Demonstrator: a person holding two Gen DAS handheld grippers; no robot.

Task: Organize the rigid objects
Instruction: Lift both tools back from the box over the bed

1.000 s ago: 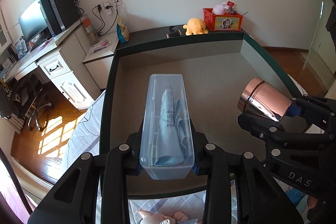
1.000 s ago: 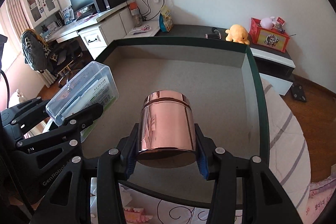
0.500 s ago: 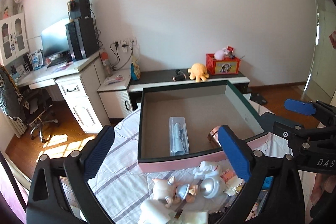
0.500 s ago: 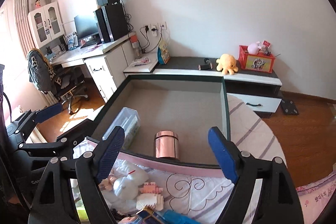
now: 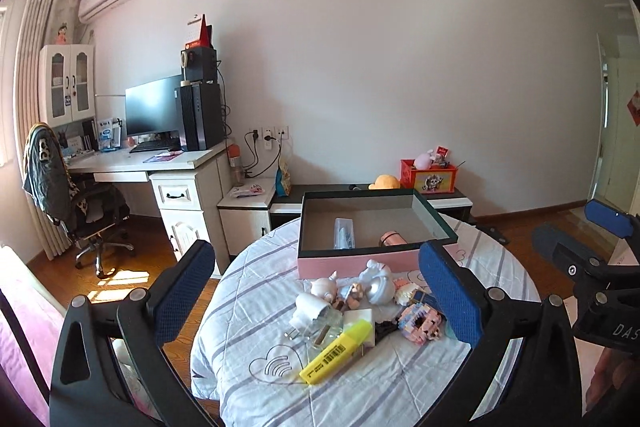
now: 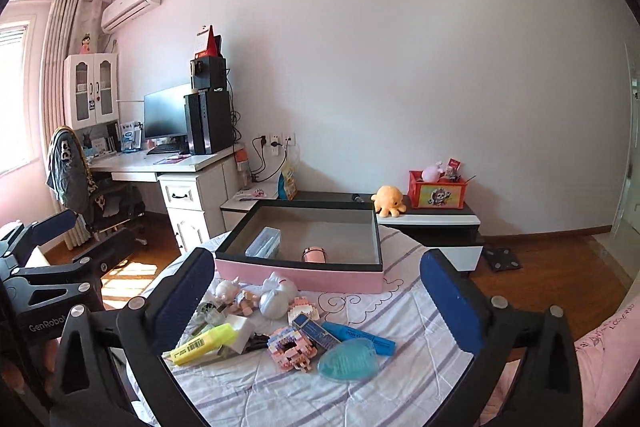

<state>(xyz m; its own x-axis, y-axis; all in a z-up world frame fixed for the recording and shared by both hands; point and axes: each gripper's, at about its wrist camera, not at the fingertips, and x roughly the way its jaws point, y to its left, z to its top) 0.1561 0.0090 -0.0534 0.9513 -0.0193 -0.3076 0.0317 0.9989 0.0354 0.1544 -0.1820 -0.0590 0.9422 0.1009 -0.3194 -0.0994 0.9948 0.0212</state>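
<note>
Left tool [image 5: 316, 291]: fingers spread wide, nothing between the blue pads [image 5: 450, 293]. It is held above and short of the round worktop [image 5: 240, 315], which carries a white cloth with grey stripes. Right tool [image 6: 316, 295]: likewise spread wide, holding nothing, raised over the near edge of the same worktop. Each tool shows at the margin of the other's view.

Directly ahead of both tools lies a loose cluster of small items. Yellow highlighter [image 5: 335, 351] lies nearest the left tool, at a slant. Pink block toy [image 6: 289, 347] sits beside it. Blue marker [image 6: 360, 338] and a teal heart-shaped piece [image 6: 346, 361] lie to the right of the block toy, the heart touching or overlapping the marker's near side. Small figurines [image 6: 240, 297] and a silver-white round toy [image 6: 274, 301] lie behind these, near the box front.

Beyond the cluster stands the box [image 5: 340, 264], pink outside with a dark rim, open at the top. Inside it, a clear plastic case [image 6: 263, 242] lies at the left, and a copper-coloured canister [image 6: 314, 254] stands near the front wall, apart from the case.

Behind the worktop: a low dark cabinet bearing a yellow plush octopus [image 6: 387, 201] and a red bin [image 6: 436, 191].
</note>
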